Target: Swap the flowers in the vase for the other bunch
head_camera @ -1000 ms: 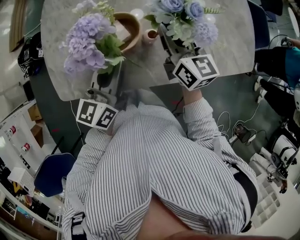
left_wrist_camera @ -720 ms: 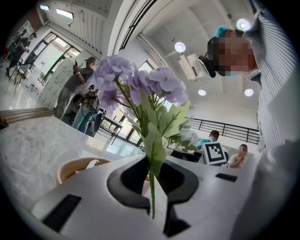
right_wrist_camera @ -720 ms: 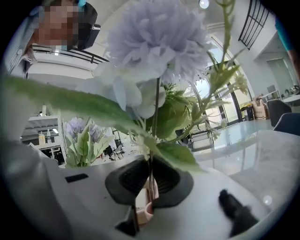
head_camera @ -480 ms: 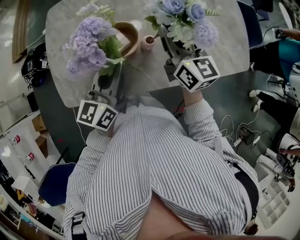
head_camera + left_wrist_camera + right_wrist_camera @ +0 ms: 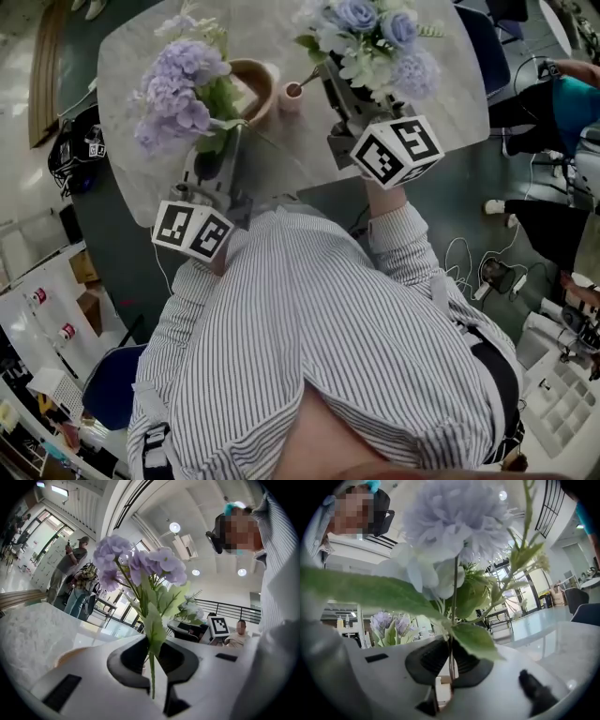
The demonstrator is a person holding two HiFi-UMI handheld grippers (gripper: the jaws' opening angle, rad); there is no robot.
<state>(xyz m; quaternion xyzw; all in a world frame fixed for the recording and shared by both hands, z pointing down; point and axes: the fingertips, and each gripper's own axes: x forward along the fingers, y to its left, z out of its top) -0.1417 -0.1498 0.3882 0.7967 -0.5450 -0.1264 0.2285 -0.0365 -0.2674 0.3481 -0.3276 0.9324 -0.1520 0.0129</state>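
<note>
The left tongs (image 5: 151, 656) are pinching the thin green stem of the purple bunch (image 5: 140, 566), which rises straight up from the pads toward 12 o'clock in the left gripper view. The right tongs (image 5: 451, 660) are likewise pressed on the stems of the blue-and-white bunch (image 5: 454, 522), whose blooms and leaves stand at 12 o'clock above the pads. In the head view the purple bunch (image 5: 178, 89) hangs over the tabletop (image 5: 281, 141) at 11 o'clock from the left tongs (image 5: 217, 155), and the blue-and-white bunch (image 5: 370, 37) sits at 1 o'clock from the right tongs (image 5: 342, 94). The small pink vase (image 5: 292, 91) stands between the two bunches, at 9 o'clock from the right tongs, with a wooden bowl (image 5: 255, 80) just beside it at 9 o'clock. Compared with a second ago, the right tongs and their bunch stand slightly further from the vase, while the left tongs and purple bunch have kept their place
</note>
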